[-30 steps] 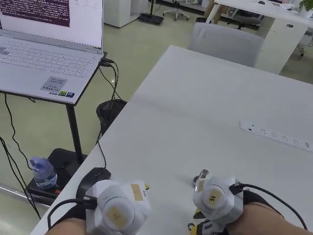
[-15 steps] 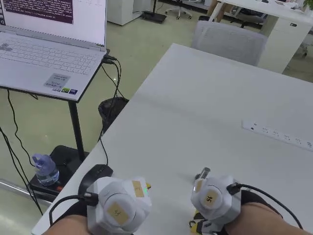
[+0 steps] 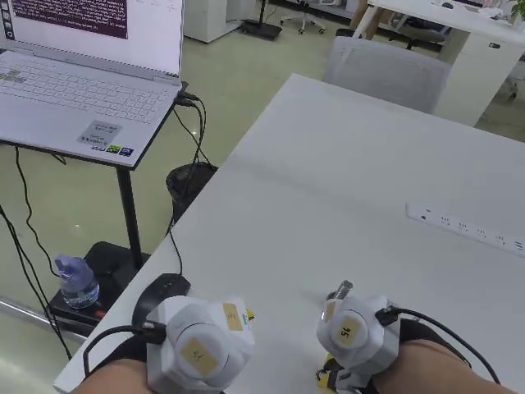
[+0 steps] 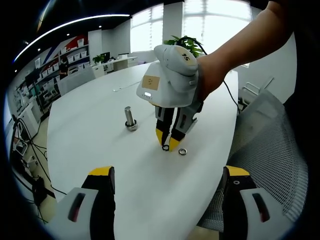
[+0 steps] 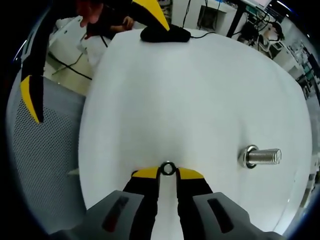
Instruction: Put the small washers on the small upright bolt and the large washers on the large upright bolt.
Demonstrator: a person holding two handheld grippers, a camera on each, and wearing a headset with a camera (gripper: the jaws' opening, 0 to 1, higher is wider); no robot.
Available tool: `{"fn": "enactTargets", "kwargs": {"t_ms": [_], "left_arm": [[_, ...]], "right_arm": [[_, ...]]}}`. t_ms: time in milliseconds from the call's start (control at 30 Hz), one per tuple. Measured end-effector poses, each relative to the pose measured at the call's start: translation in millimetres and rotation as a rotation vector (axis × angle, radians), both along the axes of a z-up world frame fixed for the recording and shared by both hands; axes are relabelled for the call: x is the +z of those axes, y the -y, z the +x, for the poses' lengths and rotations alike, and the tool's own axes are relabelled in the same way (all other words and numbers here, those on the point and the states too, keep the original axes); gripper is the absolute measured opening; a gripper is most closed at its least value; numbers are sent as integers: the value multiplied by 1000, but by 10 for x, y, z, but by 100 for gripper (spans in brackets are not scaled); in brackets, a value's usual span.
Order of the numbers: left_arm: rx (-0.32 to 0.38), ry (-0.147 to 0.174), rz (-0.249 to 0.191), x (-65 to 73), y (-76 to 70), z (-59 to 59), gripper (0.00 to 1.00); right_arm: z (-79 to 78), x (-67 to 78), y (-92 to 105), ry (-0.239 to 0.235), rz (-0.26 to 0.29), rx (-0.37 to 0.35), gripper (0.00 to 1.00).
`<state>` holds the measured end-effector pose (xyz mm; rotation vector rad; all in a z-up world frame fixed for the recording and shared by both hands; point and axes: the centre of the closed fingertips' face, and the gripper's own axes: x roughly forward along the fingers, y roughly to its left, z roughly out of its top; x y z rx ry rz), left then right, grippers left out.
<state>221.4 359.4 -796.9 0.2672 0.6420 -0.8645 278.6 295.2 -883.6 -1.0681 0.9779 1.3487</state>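
Pinching a washer point(image 5: 168, 168), the right tongs point(image 4: 168, 145) have edged slightly left.

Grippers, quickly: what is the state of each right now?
Left gripper: open, holding nothing.
Right gripper: shut on a washer.

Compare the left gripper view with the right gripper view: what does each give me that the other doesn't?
Left gripper view adds a loose washer lying on the table just beside the tips of the right hand-held gripper. Right gripper view adds a black mouse-like object at the table's far edge. Shared: the upright bolt, the held washer pinched between the right jaws, and the left hand-held gripper with jaws wide open.
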Motion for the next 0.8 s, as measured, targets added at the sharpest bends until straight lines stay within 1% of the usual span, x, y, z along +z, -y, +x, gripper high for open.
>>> {"fn": "enactTargets", "kwargs": {"t_ms": [67, 167, 267, 467, 700, 800], "left_arm": [[0, -2, 2, -6, -2, -5, 88], [-1, -6, 2, -8, 2, -16, 87], [-4, -5, 6, -7, 0, -16, 87], [-5, 1, 5, 15, 10, 16, 87], [-15, 6, 10, 13, 56, 44, 86], [-24, 5, 14, 3, 83, 47, 86]], "right_arm": [[1, 1, 3, 1, 3, -6, 14], [12, 2, 2, -10, 16, -33, 14], [36, 7, 24, 1, 13, -35, 14], [101, 122, 86, 5, 30, -66, 13], [204, 290, 336, 24, 38, -120, 13], [262, 370, 507, 35, 40, -157, 13]]}}
